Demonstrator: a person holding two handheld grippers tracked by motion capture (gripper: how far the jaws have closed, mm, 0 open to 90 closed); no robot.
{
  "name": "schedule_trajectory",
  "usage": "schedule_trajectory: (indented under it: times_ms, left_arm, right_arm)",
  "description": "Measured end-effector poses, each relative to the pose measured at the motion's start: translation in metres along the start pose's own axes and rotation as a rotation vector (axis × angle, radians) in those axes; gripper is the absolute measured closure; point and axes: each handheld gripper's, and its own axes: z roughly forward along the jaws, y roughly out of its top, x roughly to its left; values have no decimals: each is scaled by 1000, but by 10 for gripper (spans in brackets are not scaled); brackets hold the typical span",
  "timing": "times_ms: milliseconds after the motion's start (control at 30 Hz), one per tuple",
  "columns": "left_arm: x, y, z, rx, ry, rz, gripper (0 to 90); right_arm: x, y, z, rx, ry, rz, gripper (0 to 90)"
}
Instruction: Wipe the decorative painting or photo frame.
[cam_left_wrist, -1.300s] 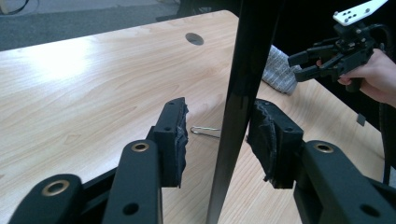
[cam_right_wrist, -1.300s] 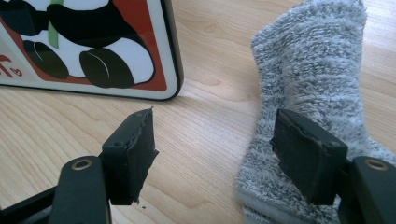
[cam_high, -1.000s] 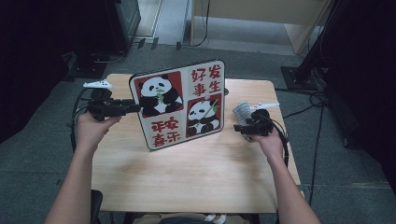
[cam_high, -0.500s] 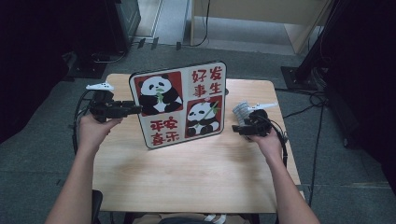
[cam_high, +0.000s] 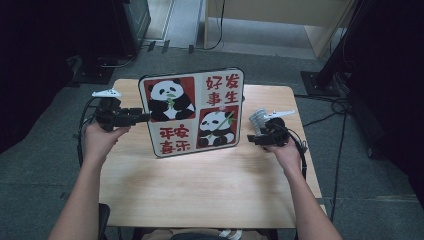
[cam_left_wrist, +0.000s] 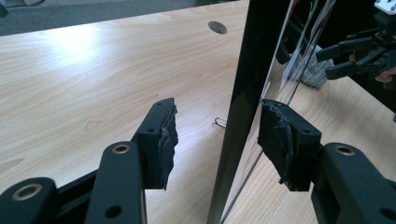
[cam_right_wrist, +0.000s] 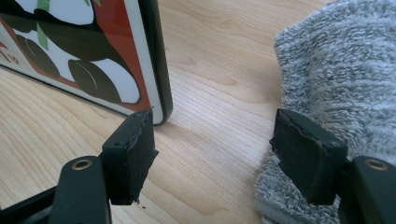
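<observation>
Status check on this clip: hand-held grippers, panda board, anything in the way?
Left hand-held gripper open, straddling the panda board's edge. Right hand-held gripper open, nothing gripped. Board upright. Grey towel beside right jaw.

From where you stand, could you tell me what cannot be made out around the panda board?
- What props the panda board upright: hidden behind it in the high view.
- Towel: cut off by the right gripper view's edge; the right tool partly covers it in the high view.
- Small metal clip: too small to identify.

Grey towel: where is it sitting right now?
In the high view the grey towel lies on the table at the right side, between the panda board and the right gripper, just beyond that gripper's open jaws.
</observation>
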Motion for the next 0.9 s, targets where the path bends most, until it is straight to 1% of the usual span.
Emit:
schedule_trajectory:
  times_ms: [200, 333, 533, 633, 767, 900]
  left_arm:
    - [1, 0, 1, 1, 3, 2, 455]
    - [1, -1, 2, 12, 6, 3, 452]
    - [2, -3, -1, 15, 15, -2, 440]
    - [2, -5, -3, 24, 27, 12, 430]
    - [3, -8, -4, 30, 29, 13, 419]
    - [4, -11, -8, 22, 33, 8, 413]
  right_arm:
    - [1, 1, 0, -12, -5, -5, 307]
    - [2, 1, 0, -17, -1, -6, 307]
    - [4, 1, 1, -24, 2, -31, 312]
    - [5, 1, 1, -19, 4, -26, 312]
    - [5, -1, 0, -24, 6, -30, 312]
    - [3, -2, -1, -29, 5, -25, 312]
